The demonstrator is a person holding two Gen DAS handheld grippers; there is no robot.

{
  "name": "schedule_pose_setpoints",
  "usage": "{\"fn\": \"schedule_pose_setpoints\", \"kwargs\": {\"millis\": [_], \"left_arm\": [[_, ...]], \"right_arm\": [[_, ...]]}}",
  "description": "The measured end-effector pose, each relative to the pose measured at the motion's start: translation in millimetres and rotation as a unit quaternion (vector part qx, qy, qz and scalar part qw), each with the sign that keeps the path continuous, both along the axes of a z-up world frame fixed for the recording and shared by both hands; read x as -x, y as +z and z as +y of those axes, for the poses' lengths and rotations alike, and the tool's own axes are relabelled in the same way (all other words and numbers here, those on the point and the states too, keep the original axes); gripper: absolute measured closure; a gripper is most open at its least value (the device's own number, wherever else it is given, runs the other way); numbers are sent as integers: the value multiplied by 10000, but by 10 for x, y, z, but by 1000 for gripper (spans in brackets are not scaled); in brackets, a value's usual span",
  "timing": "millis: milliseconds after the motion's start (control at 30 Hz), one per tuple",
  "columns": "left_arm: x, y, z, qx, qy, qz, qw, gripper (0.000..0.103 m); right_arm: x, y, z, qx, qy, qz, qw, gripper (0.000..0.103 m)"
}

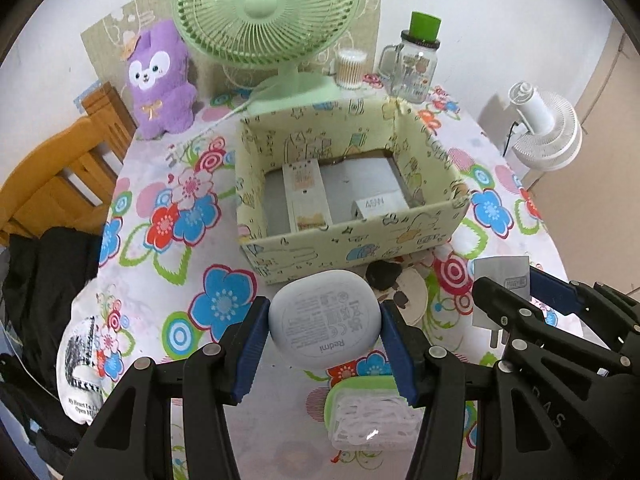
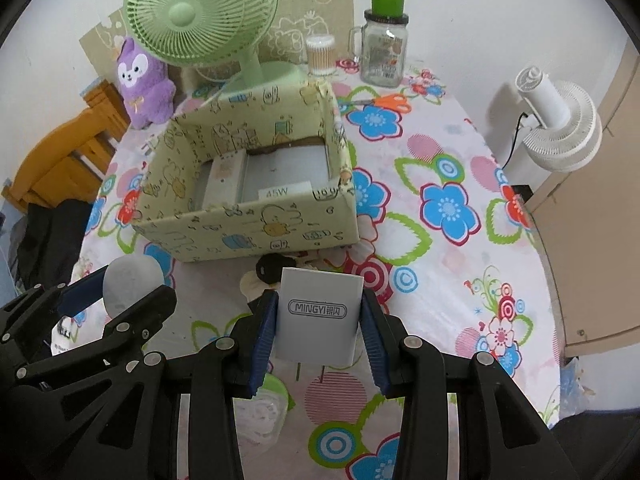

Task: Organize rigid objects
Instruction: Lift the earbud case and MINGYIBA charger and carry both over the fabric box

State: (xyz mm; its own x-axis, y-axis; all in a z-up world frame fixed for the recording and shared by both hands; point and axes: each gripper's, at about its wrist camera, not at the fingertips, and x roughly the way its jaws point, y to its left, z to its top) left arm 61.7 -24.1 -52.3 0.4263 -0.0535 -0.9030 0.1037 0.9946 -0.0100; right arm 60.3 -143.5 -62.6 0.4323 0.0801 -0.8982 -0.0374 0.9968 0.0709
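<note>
Floral tablecloth [image 2: 448, 152]; orange scissors [image 2: 390, 103] only in right view. Left gripper [image 1: 324, 326] clamps smooth rounded earbud case [image 1: 324, 320]; right gripper [image 2: 319, 320] clamps flat white charger [image 2: 319, 316].

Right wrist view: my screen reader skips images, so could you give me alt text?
The right gripper holds a white charger upright between its jaws, above a floral tablecloth. Ahead sits an open yellow patterned box; a green fan stands behind.
</note>
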Motion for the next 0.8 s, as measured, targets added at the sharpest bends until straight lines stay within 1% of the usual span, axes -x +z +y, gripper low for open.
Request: {"fn": "schedule_pose_setpoints", "kwargs": {"millis": [533,800], "left_arm": [[-42,426,106,168,-224,-422,9987,46],[-116,516,101,231,-273,-529,9980,46]], "right_arm": [[33,466,90,69,-194,-362,9991,59],[-45,605,93,77,-174,-433,9989,59]]}}
